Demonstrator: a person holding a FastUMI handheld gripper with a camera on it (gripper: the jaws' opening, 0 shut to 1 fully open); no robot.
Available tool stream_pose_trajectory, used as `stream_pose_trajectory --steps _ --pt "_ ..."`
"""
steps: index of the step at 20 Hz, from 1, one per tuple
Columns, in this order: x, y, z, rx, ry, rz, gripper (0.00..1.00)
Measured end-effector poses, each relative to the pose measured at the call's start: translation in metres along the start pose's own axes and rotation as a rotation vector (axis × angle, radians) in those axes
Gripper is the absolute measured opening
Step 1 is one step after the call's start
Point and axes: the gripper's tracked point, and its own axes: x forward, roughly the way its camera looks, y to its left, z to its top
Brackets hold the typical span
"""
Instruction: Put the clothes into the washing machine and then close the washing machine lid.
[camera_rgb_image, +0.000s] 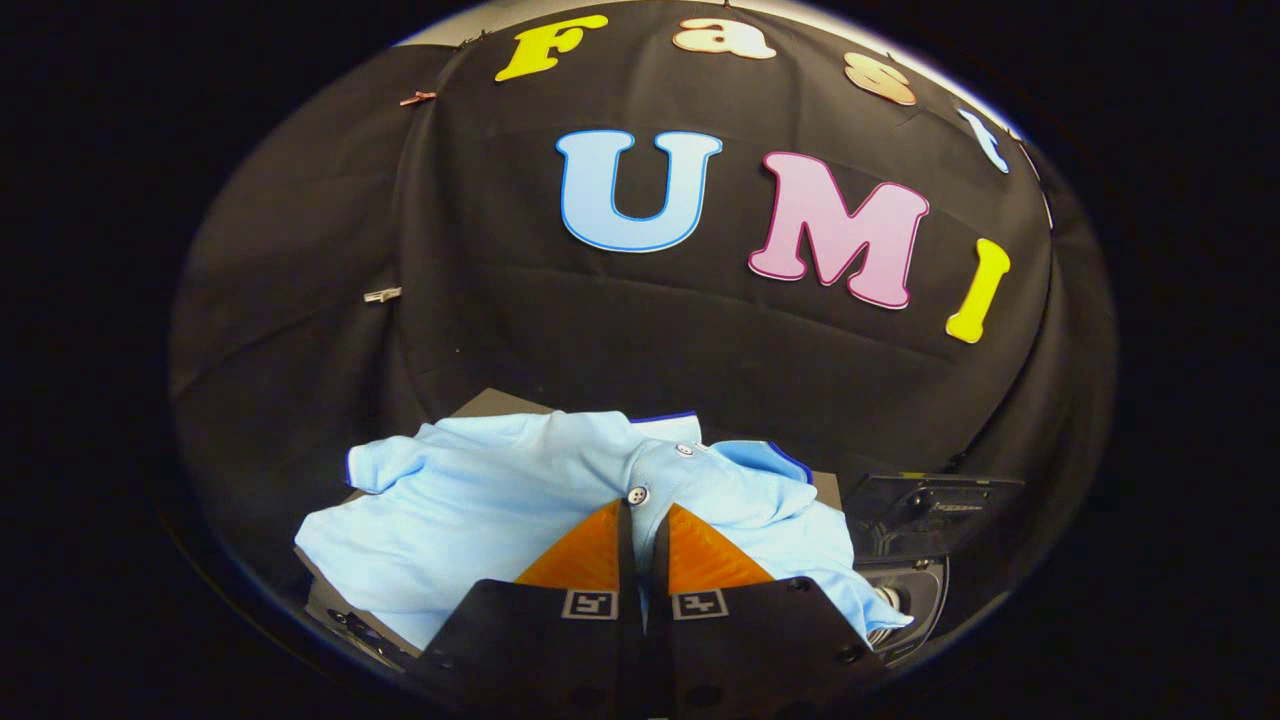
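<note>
Gripper view, tongs (642, 520) pinched on light blue shirt (480, 500), angled downward

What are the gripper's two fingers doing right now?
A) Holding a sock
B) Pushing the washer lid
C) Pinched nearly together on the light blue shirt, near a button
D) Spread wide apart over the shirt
C: the gripper has its fingers almost together, with a fold of the light blue shirt pinched between them just below a white button.
</note>
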Motion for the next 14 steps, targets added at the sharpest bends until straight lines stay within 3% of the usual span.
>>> stream_pose_trajectory --steps 4,14 --pt "-0.013 -0.018 0.005 0.008 -0.015 0.088 0.05" --pt "-0.038 -0.074 0.030 0.037 -0.045 0.211 0.05"
